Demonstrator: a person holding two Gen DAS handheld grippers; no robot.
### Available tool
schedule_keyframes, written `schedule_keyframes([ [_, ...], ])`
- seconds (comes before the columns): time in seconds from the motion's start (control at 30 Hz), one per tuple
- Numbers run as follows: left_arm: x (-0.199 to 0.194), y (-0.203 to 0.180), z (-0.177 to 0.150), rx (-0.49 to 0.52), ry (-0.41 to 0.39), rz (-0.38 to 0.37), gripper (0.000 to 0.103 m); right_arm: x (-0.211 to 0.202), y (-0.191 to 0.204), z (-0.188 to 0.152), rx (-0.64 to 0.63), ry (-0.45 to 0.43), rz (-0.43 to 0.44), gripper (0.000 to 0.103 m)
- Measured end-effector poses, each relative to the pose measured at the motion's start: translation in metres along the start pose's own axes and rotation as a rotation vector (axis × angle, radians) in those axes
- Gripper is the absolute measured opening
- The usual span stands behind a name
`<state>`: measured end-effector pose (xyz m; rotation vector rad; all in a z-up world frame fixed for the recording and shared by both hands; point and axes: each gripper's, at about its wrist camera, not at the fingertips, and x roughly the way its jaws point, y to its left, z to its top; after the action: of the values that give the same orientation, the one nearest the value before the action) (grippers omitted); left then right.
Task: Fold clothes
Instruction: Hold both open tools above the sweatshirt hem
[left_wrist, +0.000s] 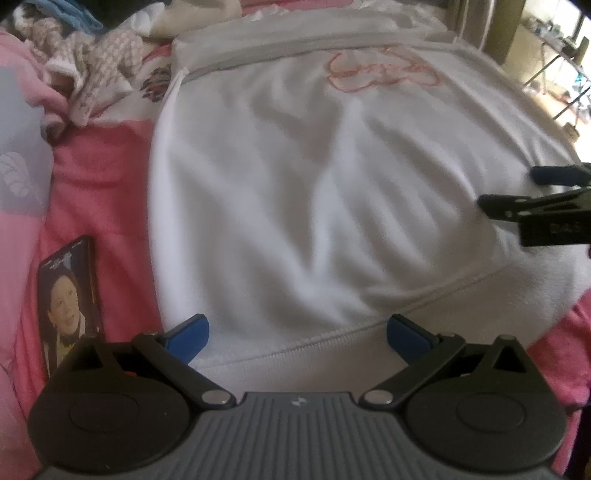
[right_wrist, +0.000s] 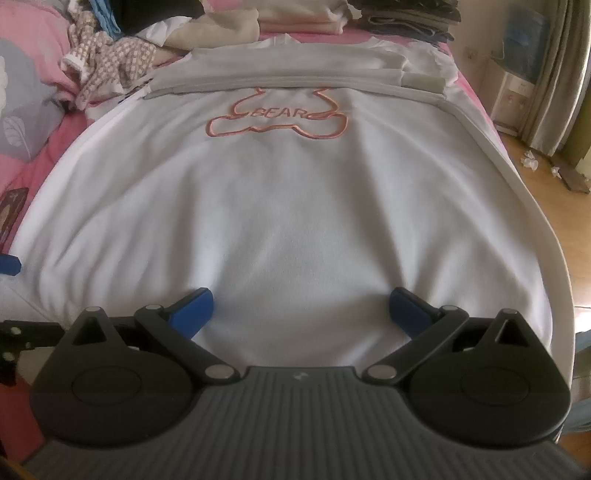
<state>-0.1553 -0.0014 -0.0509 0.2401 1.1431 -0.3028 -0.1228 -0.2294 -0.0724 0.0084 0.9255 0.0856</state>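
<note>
One garment: white sweatshirt (right_wrist: 295, 206) spread on bed (left_wrist: 96, 184), sleeves apparently tucked in.
Left gripper (left_wrist: 297, 330): jaws released, over hem.
Right gripper (right_wrist: 301, 306): jaws released, empty.
Remaining: lengthwise fold, probably; unfolded pile (right_wrist: 110, 59) behind.

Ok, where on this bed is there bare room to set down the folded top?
Free: the pink bedspread strip between the white bear-embroidered sweatshirt and the phone. Crowded: the bed's far end holds a checked knit garment and stacked folded clothes. The sweatshirt reaches the right edge.
</note>
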Motion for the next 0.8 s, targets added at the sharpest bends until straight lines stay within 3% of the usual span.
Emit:
schedule_keyframes([
  [0.37,-0.024,0.031,-0.014,-0.059,-0.069,-0.142,0.1,-0.002,-0.001,-0.002,0.006,-0.007,0.014,0.102],
  [0.6,-0.03,0.043,-0.017,-0.078,-0.114,-0.104,0.091,-0.003,-0.004,-0.006,0.012,-0.037,0.024,0.102],
  [0.8,-0.017,0.057,-0.019,-0.162,-0.049,-0.076,0.076,-0.004,-0.004,-0.008,0.012,-0.052,0.026,0.102],
])
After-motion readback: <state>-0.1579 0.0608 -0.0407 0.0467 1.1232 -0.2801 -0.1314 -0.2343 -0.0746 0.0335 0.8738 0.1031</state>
